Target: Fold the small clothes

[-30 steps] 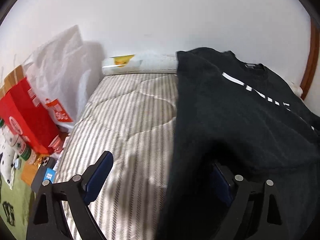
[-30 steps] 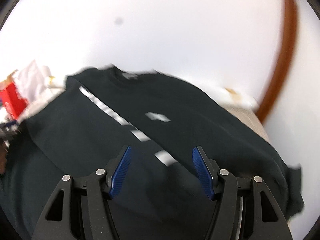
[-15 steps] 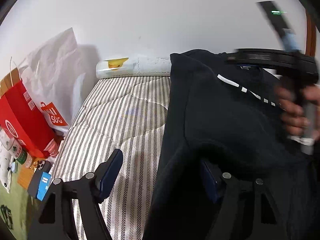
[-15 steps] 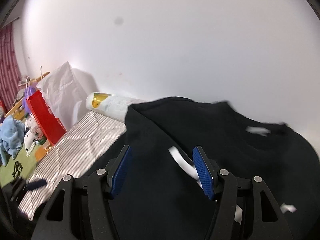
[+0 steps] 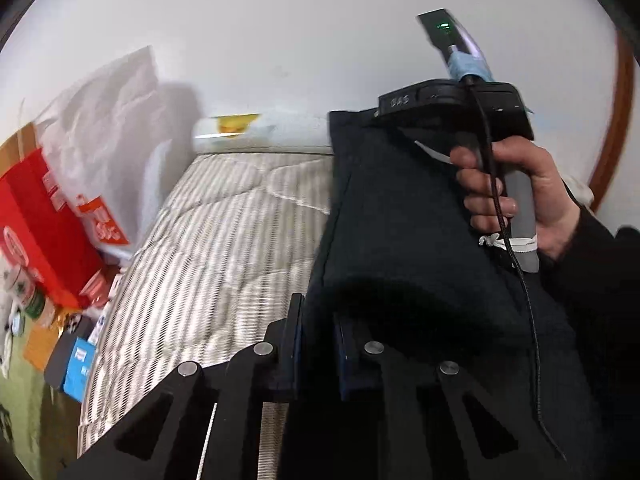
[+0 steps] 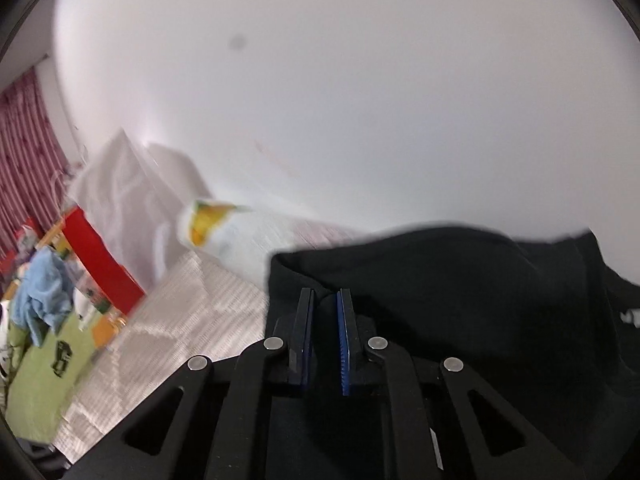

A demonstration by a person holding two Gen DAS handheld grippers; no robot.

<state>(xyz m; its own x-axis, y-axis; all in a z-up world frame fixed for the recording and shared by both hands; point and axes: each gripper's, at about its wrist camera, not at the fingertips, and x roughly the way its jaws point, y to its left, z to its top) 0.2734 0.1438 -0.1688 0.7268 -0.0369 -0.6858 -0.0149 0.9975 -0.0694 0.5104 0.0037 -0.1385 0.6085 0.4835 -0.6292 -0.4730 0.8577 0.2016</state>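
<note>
A black shirt (image 5: 400,232) with white print lies on the right part of a striped bed cover (image 5: 224,240). My left gripper (image 5: 318,312) is shut on the shirt's near left edge, and cloth bulges just above the pads. In the right wrist view my right gripper (image 6: 325,294) pinches the far left corner of the black shirt (image 6: 460,280); its jaws are closing with cloth between the blue pads. A hand (image 5: 516,200) in a dark sleeve holds that gripper's handle over the shirt's far part.
A white roll with a yellow print (image 5: 240,130) lies along the wall at the bed's far end. A white paper bag (image 5: 108,120) and a red bag (image 5: 36,232) stand left of the bed. Small clutter and a blue cloth (image 6: 40,292) cover the green floor.
Both grippers went from open to closed on the shirt. The right gripper swung left across the shirt to its far left corner and came into the left wrist view.
</note>
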